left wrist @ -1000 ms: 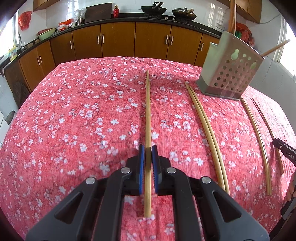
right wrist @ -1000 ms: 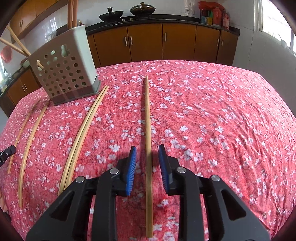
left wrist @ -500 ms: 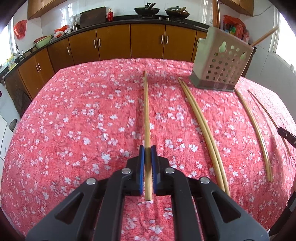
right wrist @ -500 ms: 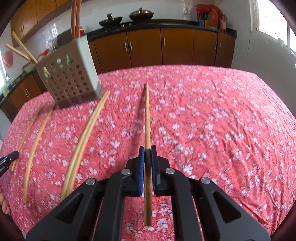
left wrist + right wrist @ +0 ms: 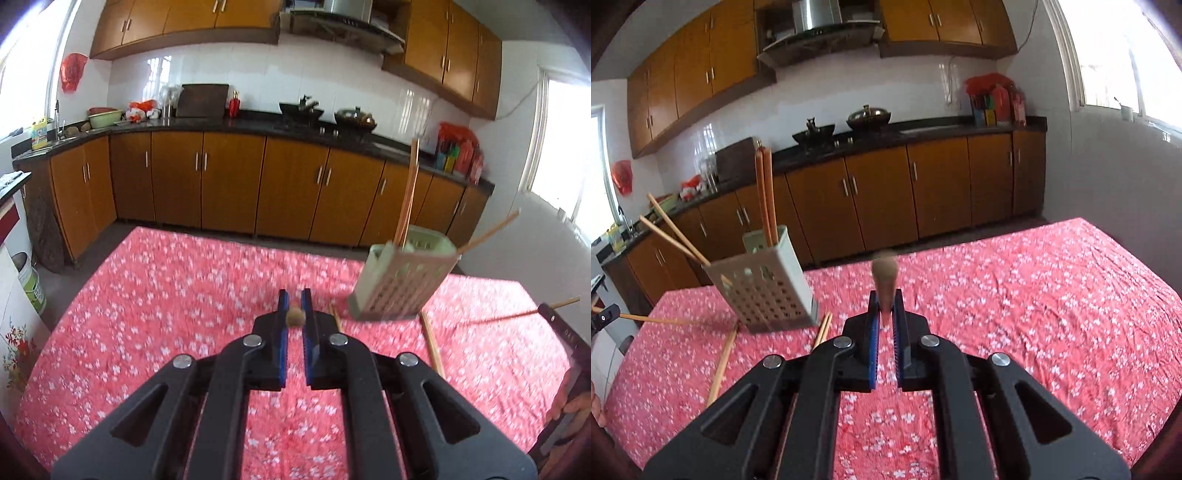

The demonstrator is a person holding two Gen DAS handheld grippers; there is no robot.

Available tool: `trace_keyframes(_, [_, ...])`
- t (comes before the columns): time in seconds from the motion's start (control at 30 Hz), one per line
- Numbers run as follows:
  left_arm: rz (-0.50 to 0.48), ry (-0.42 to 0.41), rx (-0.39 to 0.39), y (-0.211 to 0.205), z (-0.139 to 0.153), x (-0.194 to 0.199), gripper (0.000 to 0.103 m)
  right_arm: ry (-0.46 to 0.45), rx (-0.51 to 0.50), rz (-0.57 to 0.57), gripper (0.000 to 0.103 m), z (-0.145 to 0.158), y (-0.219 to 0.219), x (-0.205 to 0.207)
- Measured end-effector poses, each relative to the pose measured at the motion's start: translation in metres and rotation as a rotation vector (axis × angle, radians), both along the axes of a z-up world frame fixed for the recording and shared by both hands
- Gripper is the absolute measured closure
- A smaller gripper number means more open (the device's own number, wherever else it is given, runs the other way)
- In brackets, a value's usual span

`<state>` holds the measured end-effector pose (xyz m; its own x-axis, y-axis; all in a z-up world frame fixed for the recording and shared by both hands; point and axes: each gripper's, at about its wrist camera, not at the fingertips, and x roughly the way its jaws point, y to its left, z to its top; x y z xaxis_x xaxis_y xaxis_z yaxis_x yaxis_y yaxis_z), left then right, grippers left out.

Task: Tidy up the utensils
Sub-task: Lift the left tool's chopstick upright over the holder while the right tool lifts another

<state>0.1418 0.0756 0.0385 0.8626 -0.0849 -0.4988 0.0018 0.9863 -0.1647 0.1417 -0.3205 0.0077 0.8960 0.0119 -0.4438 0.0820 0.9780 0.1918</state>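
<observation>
My left gripper [image 5: 294,306] is shut on a wooden chopstick [image 5: 295,316], lifted off the table and seen end-on. My right gripper [image 5: 885,308] is shut on another chopstick [image 5: 884,282], also raised and pointing forward. A grey perforated utensil holder [image 5: 400,280] with several chopsticks standing in it sits on the table; it also shows in the right wrist view [image 5: 764,286]. Loose chopsticks [image 5: 722,363] lie on the cloth beside the holder.
The table carries a red floral cloth [image 5: 166,295]. Brown kitchen cabinets [image 5: 229,184] and a dark counter with pots stand behind it. The other gripper's tip shows at each view's edge [image 5: 565,332].
Both grippers have lifted their chopsticks off the table and tilted upward, so the views now look across the table at the kitchen. The right gripper closed on its chopstick earlier.
</observation>
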Motion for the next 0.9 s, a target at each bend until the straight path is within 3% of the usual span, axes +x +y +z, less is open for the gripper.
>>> trace_keyframes(0.23, [0.003,-0.042,-0.002,0.001,0.024,0.004,0.095,-0.037,0.018,0.004,0.096,0.016,-0.001,0.004])
trace_keyframes(0.47, [-0.02,-0.108,-0.008,-0.004,0.054,-0.003,0.095,-0.125,0.064,0.058,0.096,0.051,0.01,0.0])
trace_keyframes(0.73, [-0.092,-0.218,-0.069,-0.029,0.101,-0.013,0.096,-0.264,0.13,0.15,0.096,0.099,0.03,-0.005])
trace_keyframes(0.9, [-0.118,-0.311,-0.092,-0.059,0.134,-0.006,0.095,-0.344,0.119,0.175,0.096,0.121,0.046,0.003])
